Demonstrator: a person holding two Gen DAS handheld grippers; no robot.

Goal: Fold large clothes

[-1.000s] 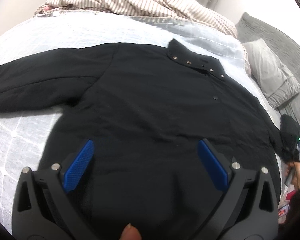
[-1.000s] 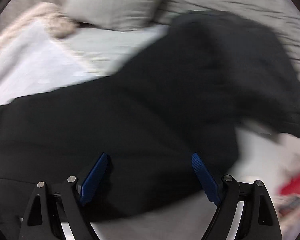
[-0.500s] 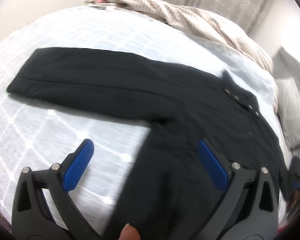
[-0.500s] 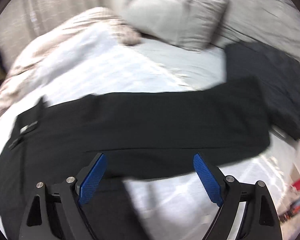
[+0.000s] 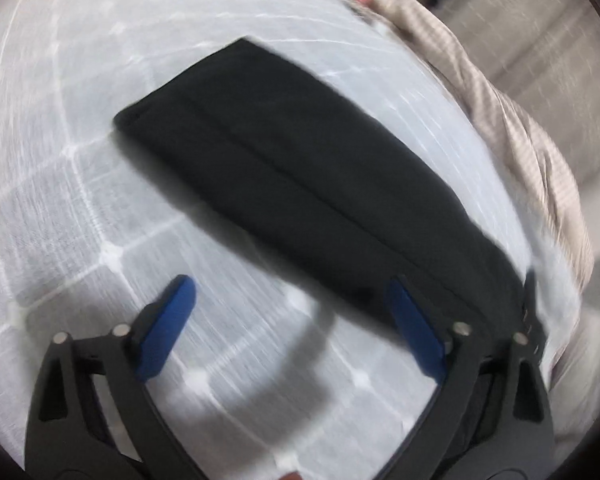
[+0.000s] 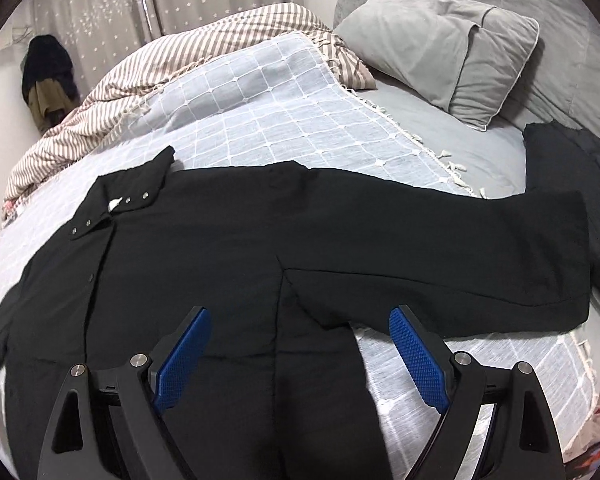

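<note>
A large black button-front jacket (image 6: 228,248) lies spread flat on a bed, over a pale blue checked woven blanket (image 6: 284,120), both sleeves stretched outward. The left tool (image 5: 292,332) hovers released above the blanket just beside the left sleeve (image 5: 300,184), its jaws having just narrowed slightly with nothing between them. The right tool (image 6: 300,360) hangs released over the jacket's body, empty. Likely risks: pinching the blanket along with a sleeve, or dragging the thin fabric into wrinkles.
</note>
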